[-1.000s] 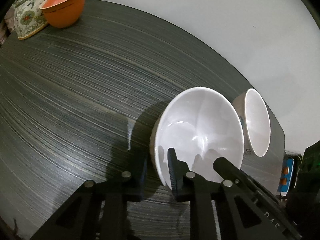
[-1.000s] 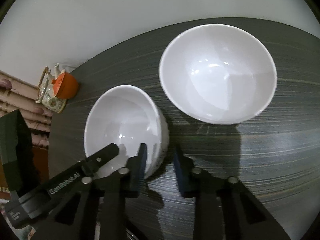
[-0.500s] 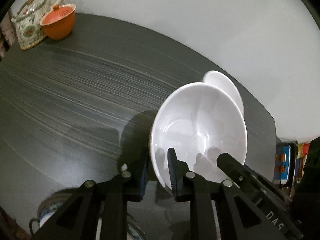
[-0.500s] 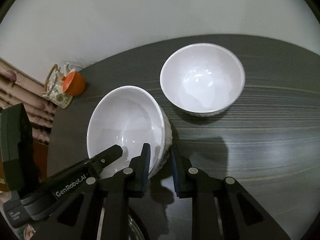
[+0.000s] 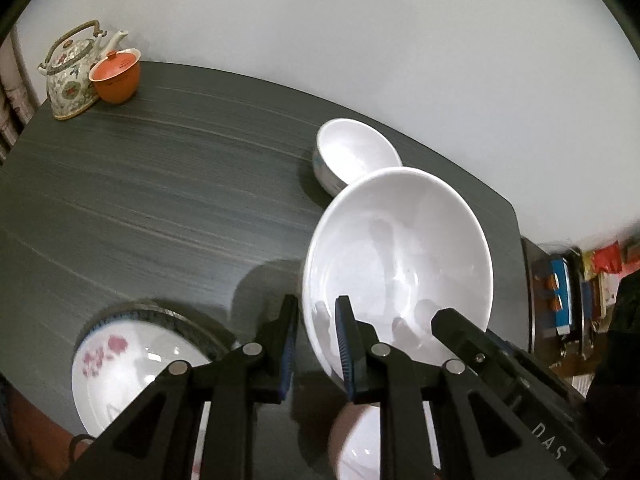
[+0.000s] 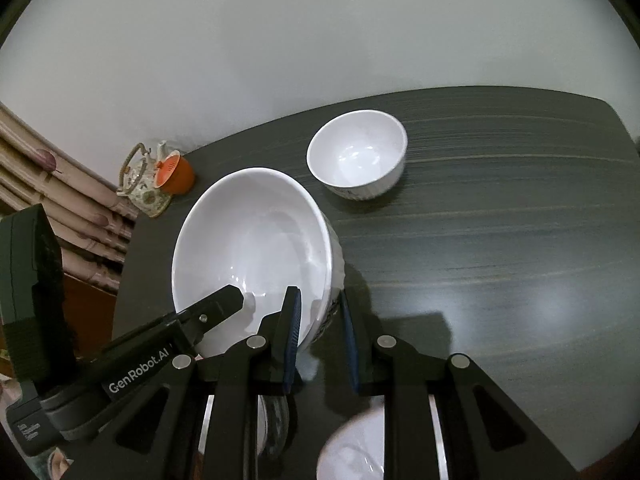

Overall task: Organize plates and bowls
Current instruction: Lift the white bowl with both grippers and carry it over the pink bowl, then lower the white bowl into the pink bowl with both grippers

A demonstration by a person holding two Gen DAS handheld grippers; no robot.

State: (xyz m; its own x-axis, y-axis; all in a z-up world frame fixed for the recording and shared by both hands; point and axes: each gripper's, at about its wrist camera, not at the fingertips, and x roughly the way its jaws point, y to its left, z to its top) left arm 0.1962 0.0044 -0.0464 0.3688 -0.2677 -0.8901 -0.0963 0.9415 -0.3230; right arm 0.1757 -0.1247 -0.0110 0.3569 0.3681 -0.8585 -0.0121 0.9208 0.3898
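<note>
Left gripper (image 5: 316,344): clamped on large bowl (image 5: 400,260) rim.
Right gripper (image 6: 320,338): clamped on opposite rim.
Technique: keep bowl level, clear the flowered plate (image 5: 124,376), lower gently.

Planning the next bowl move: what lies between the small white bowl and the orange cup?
Only bare dark tabletop between small white bowl and orange cup, in the left wrist view.

Black tongs (image 5: 316,344), blue pads, silver screws

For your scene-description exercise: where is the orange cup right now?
The orange cup stands at the far left corner of the dark table, touching the floral teapot, near the white wall; the right wrist view shows it too.
</note>
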